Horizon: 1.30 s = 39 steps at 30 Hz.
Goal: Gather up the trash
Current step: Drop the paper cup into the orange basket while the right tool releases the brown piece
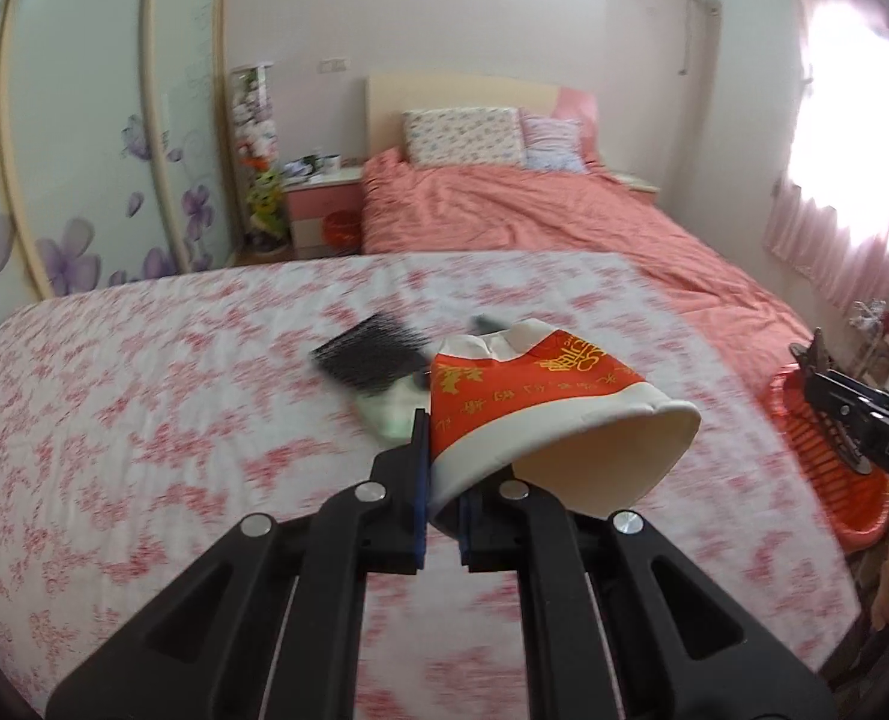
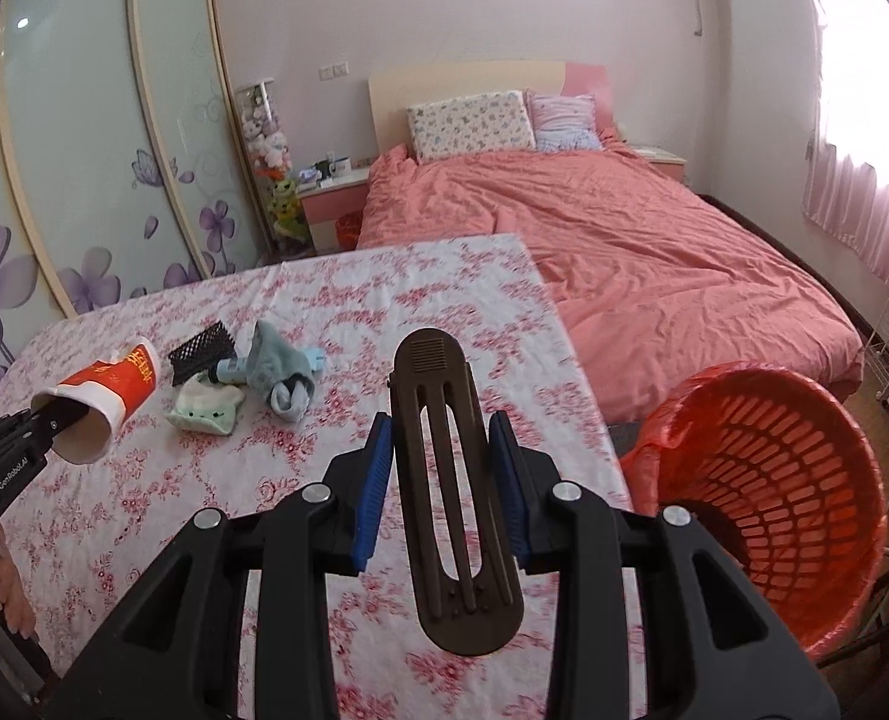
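- Over the table (image 2: 144,516), the left gripper (image 1: 441,483) has its jaws clamped on the wall of a paper cup (image 1: 540,414) near its rim, one finger inside the mouth and one outside, so the light cup is pinched flat there and carried lying sideways, clear of the cloth.
- The right gripper (image 2: 441,480) is closed on a dark brown hair clip (image 2: 450,498), squeezed across its width with the long body pointing forward between the fingers; that grip keeps the flat piece from swinging.
- Just right of the table's near corner stands a red basket (image 2: 804,510) lined with a red bag, its mouth tilted toward the grippers. It looks like the bin for the trash, and the right gripper is the nearer one.
- Left on the table, toward its far left part: a black brush (image 2: 198,351), a blue sock (image 2: 279,372), a pale green cloth (image 2: 207,411) and a small tube (image 2: 231,369), touching in one heap.
- My guess: both loads go to the basket next; the cup may slip, being thin.
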Each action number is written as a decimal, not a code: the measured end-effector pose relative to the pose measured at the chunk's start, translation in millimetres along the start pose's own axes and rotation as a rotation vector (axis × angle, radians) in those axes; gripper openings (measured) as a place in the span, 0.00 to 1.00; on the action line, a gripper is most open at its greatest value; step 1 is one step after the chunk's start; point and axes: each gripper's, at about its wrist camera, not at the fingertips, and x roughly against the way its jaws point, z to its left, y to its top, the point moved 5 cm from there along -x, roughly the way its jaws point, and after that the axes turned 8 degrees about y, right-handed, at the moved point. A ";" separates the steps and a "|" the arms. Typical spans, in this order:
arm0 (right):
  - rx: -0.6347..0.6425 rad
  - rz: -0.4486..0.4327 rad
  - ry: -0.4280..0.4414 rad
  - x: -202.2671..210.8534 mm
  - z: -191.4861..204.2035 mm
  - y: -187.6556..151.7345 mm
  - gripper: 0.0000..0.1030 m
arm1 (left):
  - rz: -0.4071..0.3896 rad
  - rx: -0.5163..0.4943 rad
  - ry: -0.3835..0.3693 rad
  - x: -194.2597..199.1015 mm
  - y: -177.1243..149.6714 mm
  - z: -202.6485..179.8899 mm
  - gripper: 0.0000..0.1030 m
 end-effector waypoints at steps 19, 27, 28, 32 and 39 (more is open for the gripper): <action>-0.201 -0.164 -0.174 89.3 -146.7 13.3 0.33 | -0.039 -0.146 -0.358 32.8 16.6 -220.4 0.08; -0.292 -0.170 -0.200 84.6 -195.9 6.0 0.33 | -0.006 -0.227 -0.464 18.3 4.2 -309.1 0.08; -0.300 -0.170 -0.199 85.0 -197.6 3.6 0.33 | 0.001 -0.235 -0.469 15.1 1.6 -317.8 0.08; -0.346 -0.160 -0.192 76.0 -217.4 -2.8 0.33 | 0.030 -0.257 -0.485 2.1 -6.8 -345.6 0.08; -0.417 -0.104 -0.151 55.2 -240.0 -21.2 0.45 | 0.076 -0.285 -0.463 -21.3 -25.5 -364.2 0.46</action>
